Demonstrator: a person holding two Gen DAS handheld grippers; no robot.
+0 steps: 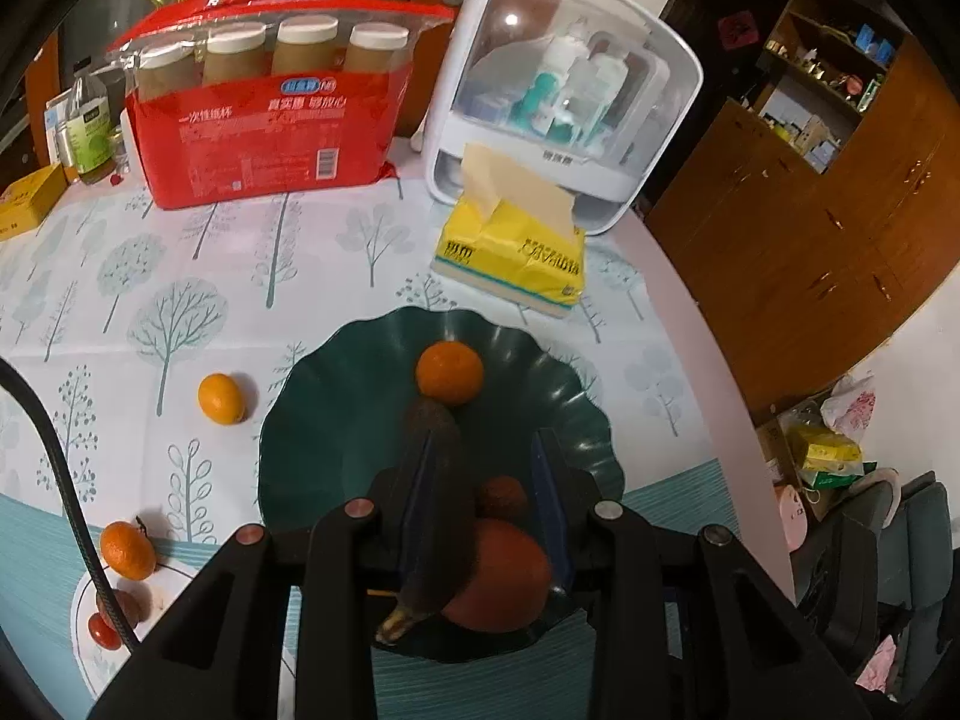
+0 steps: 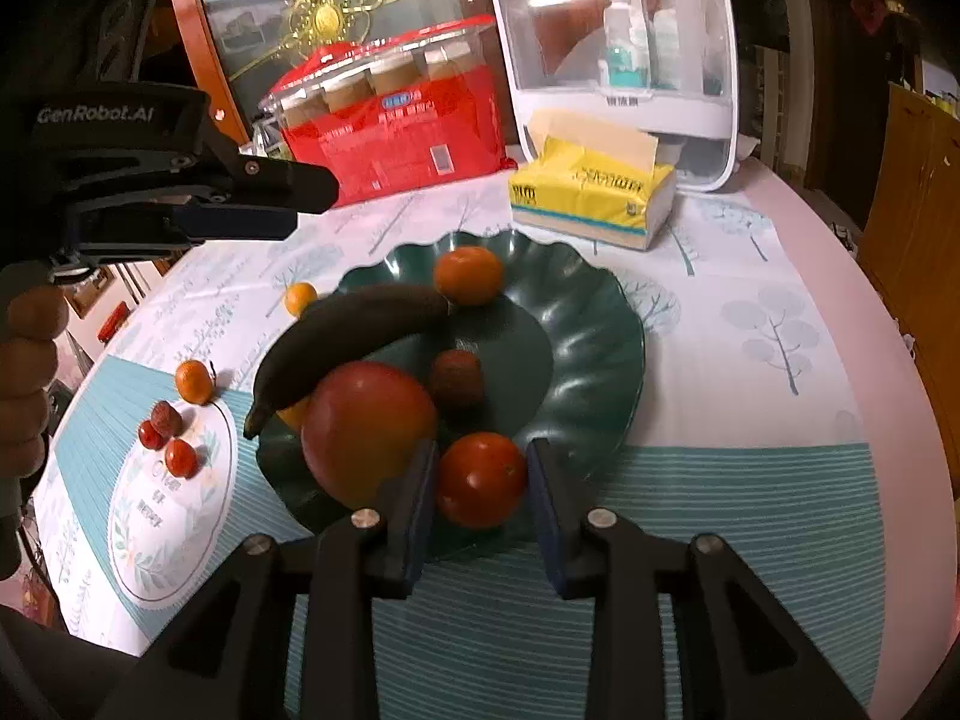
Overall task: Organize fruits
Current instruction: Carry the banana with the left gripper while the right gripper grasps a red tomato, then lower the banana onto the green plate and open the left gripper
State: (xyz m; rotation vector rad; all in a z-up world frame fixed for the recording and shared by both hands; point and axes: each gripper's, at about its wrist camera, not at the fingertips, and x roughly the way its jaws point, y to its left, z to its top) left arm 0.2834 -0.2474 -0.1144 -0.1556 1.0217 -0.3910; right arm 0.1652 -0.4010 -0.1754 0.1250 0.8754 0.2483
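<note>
Right gripper (image 2: pixel 477 489): jaws parted, standing either side of a red tomato (image 2: pixel 481 478) at the near edge of the green plate (image 2: pixel 591 330); contact with the pads cannot be confirmed. Left gripper (image 1: pixel 486 495): jaws apart above the plate, holding nothing, one finger over the dark banana (image 1: pixel 431 516). On the plate: banana, a large red-orange fruit (image 2: pixel 366 429), a small brown fruit (image 2: pixel 457 378) and an orange (image 2: pixel 468 274) toward the far rim. On the tablecloth (image 2: pixel 750 498), off the plate's left edge: two small oranges (image 1: pixel 222 398) (image 1: pixel 126 549) and small red fruits (image 2: pixel 180 457). Tissue pack (image 2: pixel 591 198) sits behind the plate.
</note>
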